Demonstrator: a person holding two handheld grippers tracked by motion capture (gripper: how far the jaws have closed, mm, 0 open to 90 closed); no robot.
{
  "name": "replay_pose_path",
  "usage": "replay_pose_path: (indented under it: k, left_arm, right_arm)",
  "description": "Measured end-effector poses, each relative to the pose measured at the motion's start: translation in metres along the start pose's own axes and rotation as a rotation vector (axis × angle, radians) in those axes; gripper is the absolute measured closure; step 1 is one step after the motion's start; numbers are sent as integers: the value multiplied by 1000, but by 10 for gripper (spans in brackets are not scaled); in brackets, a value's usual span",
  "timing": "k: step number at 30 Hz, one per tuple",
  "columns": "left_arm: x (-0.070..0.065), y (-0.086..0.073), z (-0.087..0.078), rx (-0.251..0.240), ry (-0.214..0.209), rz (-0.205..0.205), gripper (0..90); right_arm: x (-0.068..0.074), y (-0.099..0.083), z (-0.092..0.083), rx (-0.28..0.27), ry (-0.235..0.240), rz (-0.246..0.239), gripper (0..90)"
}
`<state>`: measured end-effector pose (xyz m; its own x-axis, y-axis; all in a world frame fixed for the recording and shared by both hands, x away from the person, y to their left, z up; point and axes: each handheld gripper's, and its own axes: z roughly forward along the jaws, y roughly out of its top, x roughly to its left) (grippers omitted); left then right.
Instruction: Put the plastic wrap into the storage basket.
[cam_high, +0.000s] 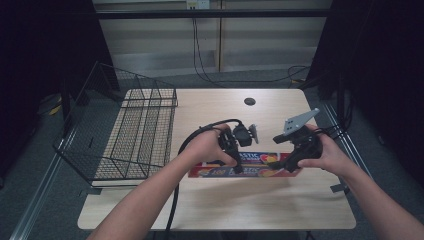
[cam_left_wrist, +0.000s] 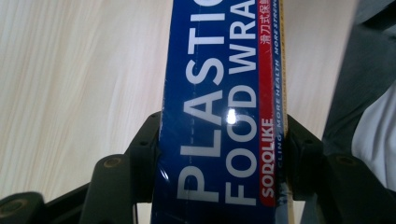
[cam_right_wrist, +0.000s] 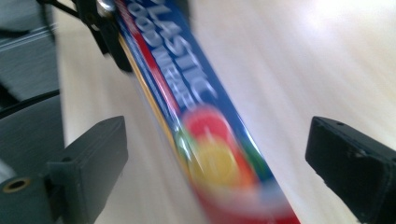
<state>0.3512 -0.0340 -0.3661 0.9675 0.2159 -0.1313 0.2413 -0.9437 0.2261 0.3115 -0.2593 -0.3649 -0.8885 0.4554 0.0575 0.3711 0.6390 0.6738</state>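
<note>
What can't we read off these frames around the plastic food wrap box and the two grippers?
- High view: middle of the plastic food wrap box is covered by the hands and the left gripper; whether the right gripper touches it is hidden.
- Left gripper view: both box ends are cut off by the frame edges.
- Right gripper view: motion blur smears the fruit picture and the near end.
- High view: the wire basket floor is too dim to check for contents.

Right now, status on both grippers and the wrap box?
Left gripper shut on wrap box. Right gripper open, jaws astride box, not touching. Box flat on table. Nothing in the way.
</note>
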Motion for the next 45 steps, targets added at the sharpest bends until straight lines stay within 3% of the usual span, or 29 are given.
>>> replay_pose_path:
  k: [1,3,5,6,11,14,18,21,25,33,40,45]
  left_arm:
    - [4,-5,-2,8,10,-17,438]
    - [11,-13,-7,7,13,-90,439]
    - [15,-19,-13,4,34,-116,439]
    - [19,-22,-16,5,23,-149,439]
    - [31,-32,-26,-18,59,-243,438]
    - [37,-36,-31,-39,59,-299,439]
    - [45,-40,-37,-41,64,-358,439]
    - [49,-42,-40,-36,78,-370,438]
    - [53,-46,-47,-53,79,-422,438]
    - [65,-54,-64,-80,128,-519,438]
    - [74,-60,-73,-92,131,-598,438]
    - [80,-63,-78,-102,134,-627,438]
  right_arm:
    - [-1,-2,-4,-29,-5,24,47]
    - [-4,-6,-6,-57,-18,70,30]
    - [-5,-11,-6,-57,-48,78,29]
    - [-4,-14,-5,-57,-60,81,29]
    - [-1,-25,2,-57,-76,94,25]
    - [0,-30,5,-69,-39,102,20]
    - [2,-36,12,-53,-76,108,25]
    - [2,-42,18,-63,-85,129,23]
    - [3,-49,26,-48,-103,137,24]
    - [7,-53,39,-68,-108,143,23]
    - [9,-57,40,-69,-120,147,23]
    - [10,-62,40,-78,-119,156,24]
